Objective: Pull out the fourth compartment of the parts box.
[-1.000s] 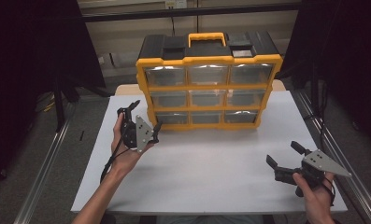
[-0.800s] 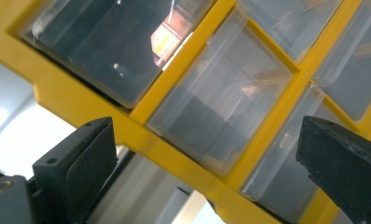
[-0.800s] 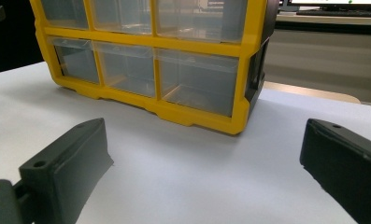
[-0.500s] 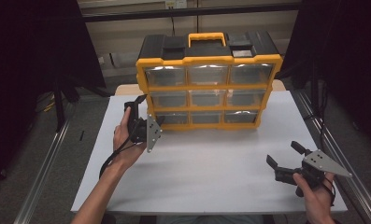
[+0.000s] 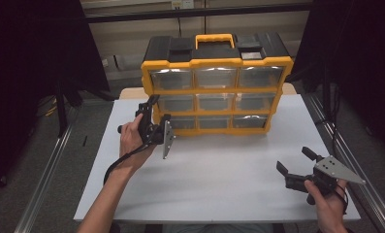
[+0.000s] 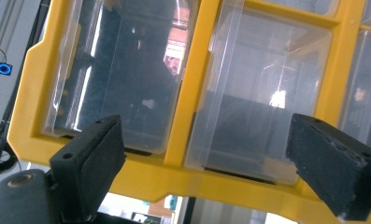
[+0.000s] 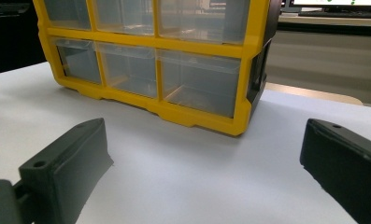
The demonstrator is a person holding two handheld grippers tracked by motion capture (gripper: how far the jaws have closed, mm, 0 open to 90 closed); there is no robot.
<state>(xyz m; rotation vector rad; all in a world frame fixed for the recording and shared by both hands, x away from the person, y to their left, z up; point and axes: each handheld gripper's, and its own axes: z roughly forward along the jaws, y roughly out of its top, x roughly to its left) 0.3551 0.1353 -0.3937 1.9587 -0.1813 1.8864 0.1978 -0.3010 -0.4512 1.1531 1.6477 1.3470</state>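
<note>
Left gripper (image 5: pixel 155 108) — at drawer cabinet (image 5: pixel 214 87)

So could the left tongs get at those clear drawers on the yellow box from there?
Probably yes. The left tongs sit open right at the organizer's left drawers, closing slightly with nothing between them, and nothing blocks the way.

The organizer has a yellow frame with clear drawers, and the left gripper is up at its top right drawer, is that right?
Not quite. In the high view the left gripper is at the left end of the organizer, beside its lower left drawers. The yellow frame and clear drawers are right.
</note>
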